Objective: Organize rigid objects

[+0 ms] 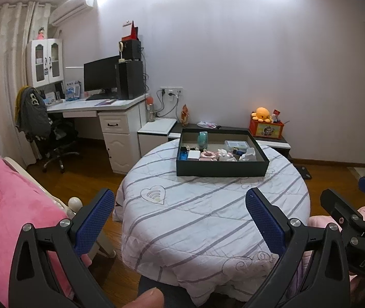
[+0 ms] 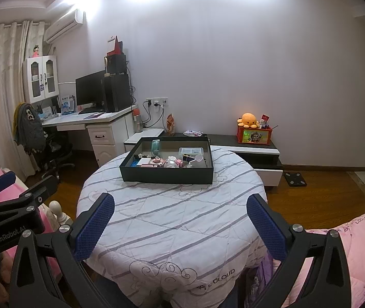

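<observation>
A shallow black tray [image 1: 221,169] [image 2: 167,177] stands at the far side of a round table covered with a striped white quilt [image 1: 208,220] [image 2: 172,225]. In the tray lie several small rigid objects: a teal cup [image 1: 203,139] [image 2: 156,145], a clear plastic box [image 1: 236,144] [image 2: 191,151], a blue item [image 1: 183,155], a white card, pink pieces. My left gripper [image 1: 179,218] is open and empty, held above the table's near edge. My right gripper [image 2: 179,220] is open and empty too, beside the left; it shows at the right in the left wrist view [image 1: 349,213].
A pink bed [image 1: 15,218] lies at the left and pink bedding [image 2: 349,251] at the right. A white desk [image 1: 100,107] with a monitor and an office chair stands at the back left. A low cabinet [image 2: 249,148] carries a red box with an orange plush octopus [image 2: 250,120].
</observation>
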`<state>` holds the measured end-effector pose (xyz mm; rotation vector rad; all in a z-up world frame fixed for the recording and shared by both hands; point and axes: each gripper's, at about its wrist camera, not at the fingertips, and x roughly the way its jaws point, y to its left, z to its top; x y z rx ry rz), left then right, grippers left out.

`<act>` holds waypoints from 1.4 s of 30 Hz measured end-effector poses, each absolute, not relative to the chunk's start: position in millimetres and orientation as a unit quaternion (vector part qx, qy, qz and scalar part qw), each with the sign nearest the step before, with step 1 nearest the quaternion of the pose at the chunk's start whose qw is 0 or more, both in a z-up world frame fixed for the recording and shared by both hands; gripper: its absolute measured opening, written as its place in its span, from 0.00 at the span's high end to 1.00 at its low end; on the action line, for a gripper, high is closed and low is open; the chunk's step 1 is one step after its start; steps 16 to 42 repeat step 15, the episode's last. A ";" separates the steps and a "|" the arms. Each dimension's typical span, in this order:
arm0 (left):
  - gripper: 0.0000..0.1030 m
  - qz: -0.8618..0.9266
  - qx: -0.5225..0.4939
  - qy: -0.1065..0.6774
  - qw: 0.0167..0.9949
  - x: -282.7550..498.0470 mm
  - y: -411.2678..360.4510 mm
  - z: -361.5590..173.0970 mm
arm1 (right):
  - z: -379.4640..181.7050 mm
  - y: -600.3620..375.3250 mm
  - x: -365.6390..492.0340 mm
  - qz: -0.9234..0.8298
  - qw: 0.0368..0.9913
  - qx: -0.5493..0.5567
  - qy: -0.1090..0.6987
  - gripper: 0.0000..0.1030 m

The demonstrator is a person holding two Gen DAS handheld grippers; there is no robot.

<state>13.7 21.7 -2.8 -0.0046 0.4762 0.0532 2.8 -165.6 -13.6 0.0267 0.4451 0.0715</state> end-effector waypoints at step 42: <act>0.00 0.015 0.006 0.217 0.976 8.2 18.0 -0.8 | -17.8 -166.0 3.9 0.034 0.974 0.015 0.225 0.00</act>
